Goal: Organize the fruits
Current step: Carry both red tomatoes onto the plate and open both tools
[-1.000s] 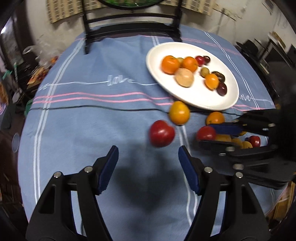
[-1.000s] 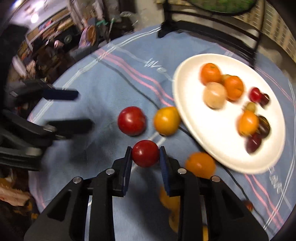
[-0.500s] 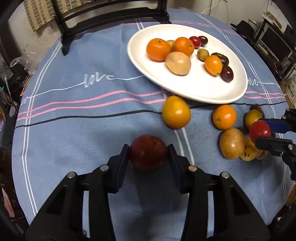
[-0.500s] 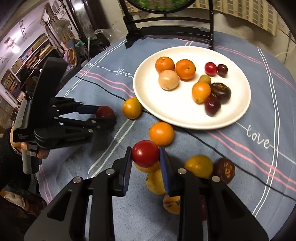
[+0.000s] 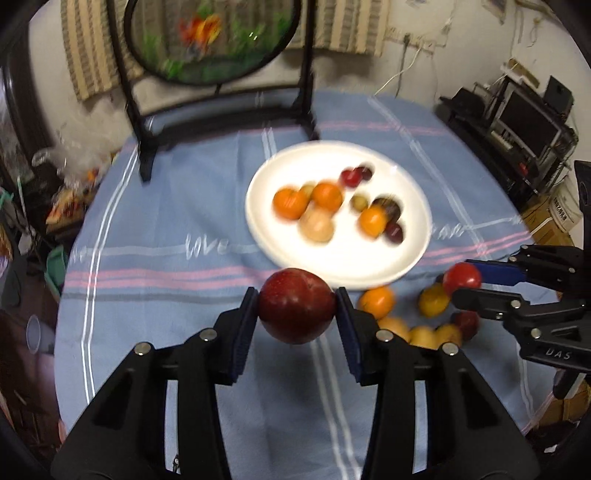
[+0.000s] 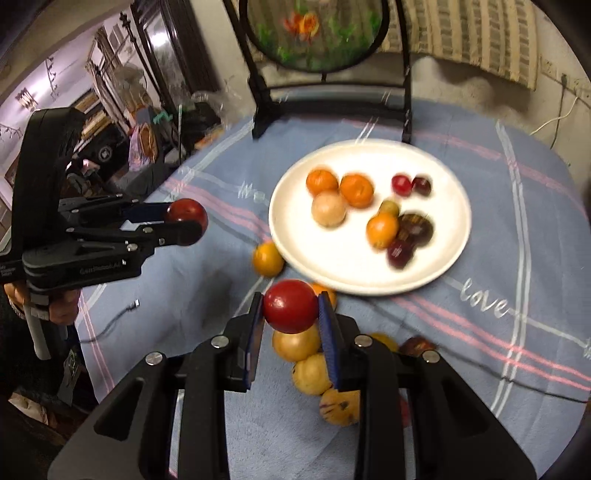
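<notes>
My left gripper point(image 5: 296, 312) is shut on a dark red apple point(image 5: 296, 310) and holds it above the blue tablecloth, short of the white plate point(image 5: 413, 206). My right gripper point(image 6: 290, 308) is shut on a bright red tomato point(image 6: 290, 305), raised over a cluster of yellow and orange fruits point(image 6: 310, 373) on the cloth. The plate point(image 6: 450, 184) holds several oranges, a pale round fruit and dark plums. In the right wrist view the left gripper point(image 6: 184, 223) with its apple hangs at the left. In the left wrist view the right gripper point(image 5: 463, 282) is at the right.
A black chair point(image 5: 221, 114) stands behind the table with a round framed picture point(image 5: 214, 33) above it. A loose orange point(image 5: 376, 302) and a yellow fruit point(image 6: 267, 258) lie beside the plate's near rim. Cluttered shelves flank the table point(image 5: 166, 184).
My left gripper closed on the dark red apple and lifted it off the cloth. My right gripper rose with the tomato held throughout. Both views tilted up toward the chair.
</notes>
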Available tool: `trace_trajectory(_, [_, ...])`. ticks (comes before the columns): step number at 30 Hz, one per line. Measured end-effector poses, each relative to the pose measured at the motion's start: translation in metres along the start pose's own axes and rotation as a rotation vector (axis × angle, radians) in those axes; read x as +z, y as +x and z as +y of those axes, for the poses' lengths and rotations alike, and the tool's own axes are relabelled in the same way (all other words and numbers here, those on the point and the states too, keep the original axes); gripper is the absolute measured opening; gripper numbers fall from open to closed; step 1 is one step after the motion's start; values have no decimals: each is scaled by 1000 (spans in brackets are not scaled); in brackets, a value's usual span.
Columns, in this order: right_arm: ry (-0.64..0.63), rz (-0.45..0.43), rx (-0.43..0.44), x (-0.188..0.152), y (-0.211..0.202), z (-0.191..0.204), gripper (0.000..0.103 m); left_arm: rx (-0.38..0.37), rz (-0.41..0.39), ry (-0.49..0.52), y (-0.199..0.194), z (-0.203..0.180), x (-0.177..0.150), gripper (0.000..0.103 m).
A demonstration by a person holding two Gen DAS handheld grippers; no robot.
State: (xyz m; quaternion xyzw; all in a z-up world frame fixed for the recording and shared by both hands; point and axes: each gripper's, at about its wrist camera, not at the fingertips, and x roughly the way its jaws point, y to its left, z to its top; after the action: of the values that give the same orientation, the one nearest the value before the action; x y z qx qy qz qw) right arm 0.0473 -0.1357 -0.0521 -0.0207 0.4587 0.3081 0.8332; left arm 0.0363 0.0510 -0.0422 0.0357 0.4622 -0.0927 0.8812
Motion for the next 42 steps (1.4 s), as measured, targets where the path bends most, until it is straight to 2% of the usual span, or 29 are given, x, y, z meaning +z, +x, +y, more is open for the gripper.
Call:
trace_trajectory(5, [23, -98, -17, 30, -33, -18, 29, 10, -53, 47, -11, -30, 41, 43])
trace_trajectory(12, [55, -161, -31, 55, -47, -43, 29, 12, -81, 71, -9, -59, 72, 43])
trace_trajectory(26, [78, -124, 4, 75, -8, -68, 29, 77, -4, 13, 40, -47, 88, 43])
trace_trajectory(42, [102, -81, 19, 83, 20, -85, 30, 90, 45, 11, 74, -44, 90, 43])
